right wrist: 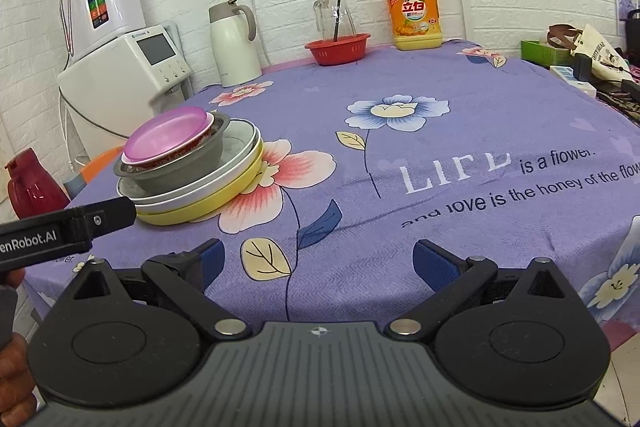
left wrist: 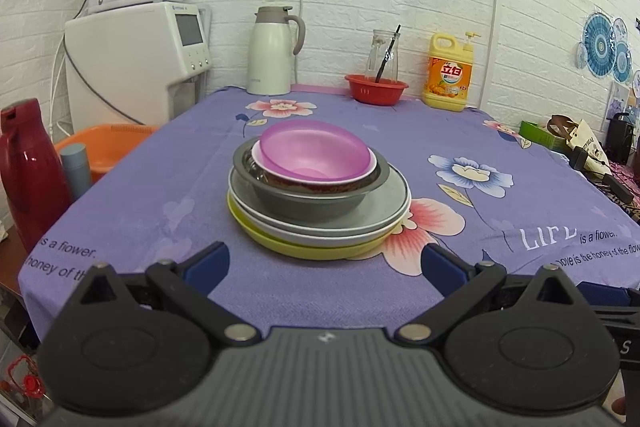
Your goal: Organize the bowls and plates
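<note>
Both tools are released and grasp nothing: the left tool (left wrist: 324,265) faces the stack head-on with its blue pads spread wide, and the right tool (right wrist: 316,263) hangs over bare cloth well to the right of it, jaws just as wide.

On the counter (left wrist: 520,227) the dishes sit nested near the front edge: a yellow plate (left wrist: 320,251) at the bottom, a white plate (left wrist: 336,231) on it, a grey plate (left wrist: 384,195) above, then a metal bowl (left wrist: 312,199), a patterned bowl (left wrist: 316,183) inside it and a pink bowl (left wrist: 314,149) tilted on top.

The pink bowl looks like thin plastic, so probably light, a little springy and slick; pinching its raised near rim, one pad inside and one outside, seems the safest hold. The patterned bowl may be ceramic, heavier and chippable. The metal bowl is stiff with a rolled lip that should grip well. The plates offer only shallow overhanging edges, so they could slip or drag their neighbours.
</note>
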`<control>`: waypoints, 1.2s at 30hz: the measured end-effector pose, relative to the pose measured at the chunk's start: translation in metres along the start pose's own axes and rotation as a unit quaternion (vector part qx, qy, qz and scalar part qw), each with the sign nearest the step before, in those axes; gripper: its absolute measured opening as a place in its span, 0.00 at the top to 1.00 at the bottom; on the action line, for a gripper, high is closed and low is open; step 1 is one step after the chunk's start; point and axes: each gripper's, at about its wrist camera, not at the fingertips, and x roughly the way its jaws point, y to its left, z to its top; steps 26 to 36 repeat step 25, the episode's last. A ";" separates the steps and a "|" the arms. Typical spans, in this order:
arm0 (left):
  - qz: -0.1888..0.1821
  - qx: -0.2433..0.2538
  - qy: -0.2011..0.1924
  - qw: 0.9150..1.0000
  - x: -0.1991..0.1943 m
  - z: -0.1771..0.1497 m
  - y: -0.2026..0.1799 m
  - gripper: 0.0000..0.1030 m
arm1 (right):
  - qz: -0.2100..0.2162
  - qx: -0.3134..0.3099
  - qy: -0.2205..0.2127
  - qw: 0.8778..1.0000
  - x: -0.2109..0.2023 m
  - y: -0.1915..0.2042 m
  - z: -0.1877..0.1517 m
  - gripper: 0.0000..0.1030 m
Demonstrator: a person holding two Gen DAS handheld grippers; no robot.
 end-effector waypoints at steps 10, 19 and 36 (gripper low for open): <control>-0.007 0.008 -0.003 1.000 -0.007 -0.007 -0.005 0.02 | -0.008 -0.021 0.004 1.000 -0.007 0.006 -0.011 0.00; -0.001 0.011 -0.014 1.000 -0.012 -0.007 -0.011 0.02 | -0.008 -0.022 -0.013 1.000 -0.018 0.005 -0.012 0.00; -0.006 0.012 -0.017 1.000 -0.014 -0.007 -0.012 0.02 | -0.004 -0.011 -0.011 1.000 -0.018 0.001 -0.013 0.00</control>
